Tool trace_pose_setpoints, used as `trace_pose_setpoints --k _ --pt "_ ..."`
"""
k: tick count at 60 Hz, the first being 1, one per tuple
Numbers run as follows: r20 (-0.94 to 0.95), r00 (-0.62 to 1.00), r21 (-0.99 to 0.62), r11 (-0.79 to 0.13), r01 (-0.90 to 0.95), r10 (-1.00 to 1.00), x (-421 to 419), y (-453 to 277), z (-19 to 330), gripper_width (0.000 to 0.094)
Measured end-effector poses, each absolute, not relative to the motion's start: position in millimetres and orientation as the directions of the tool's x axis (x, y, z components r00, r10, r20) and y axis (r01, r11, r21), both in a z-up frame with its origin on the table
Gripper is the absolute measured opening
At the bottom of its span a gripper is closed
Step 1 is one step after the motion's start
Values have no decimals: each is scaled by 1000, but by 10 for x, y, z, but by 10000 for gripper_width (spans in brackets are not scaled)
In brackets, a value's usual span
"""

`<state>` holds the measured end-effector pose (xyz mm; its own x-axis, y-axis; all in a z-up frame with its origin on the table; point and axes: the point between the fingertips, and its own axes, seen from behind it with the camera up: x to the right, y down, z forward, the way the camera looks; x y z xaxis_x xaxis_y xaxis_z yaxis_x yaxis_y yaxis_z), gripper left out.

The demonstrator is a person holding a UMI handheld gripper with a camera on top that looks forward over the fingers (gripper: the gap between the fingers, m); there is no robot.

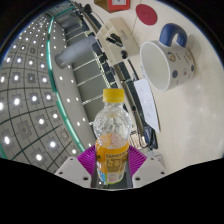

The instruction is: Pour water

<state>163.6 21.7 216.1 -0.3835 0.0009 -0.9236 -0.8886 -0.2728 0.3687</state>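
The gripper has its jaws pressed on a bottle with a yellow cap, pinching it upright. Farther, to the right, a white cup lies tilted on the table.

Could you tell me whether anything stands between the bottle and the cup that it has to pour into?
Nothing visible does. The bottle sits gripped between the fingers, and the white cup lies beyond it on the table, with only bare surface between them.
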Motion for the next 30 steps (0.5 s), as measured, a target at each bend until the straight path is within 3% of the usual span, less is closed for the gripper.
trace_pose_setpoints --k 7,18,25,30 --pt "-853 -521 516 -234 -824 -47 1862 311 1898 406" --pt "-847 -520 531 -255 -808 -112 1876 258 1825 406" --pt "-922 -364 386 -320 -865 -128 1802 303 1852 407" --pt "-985 -146 172 -377 -910 -98 1803 322 1993 409"
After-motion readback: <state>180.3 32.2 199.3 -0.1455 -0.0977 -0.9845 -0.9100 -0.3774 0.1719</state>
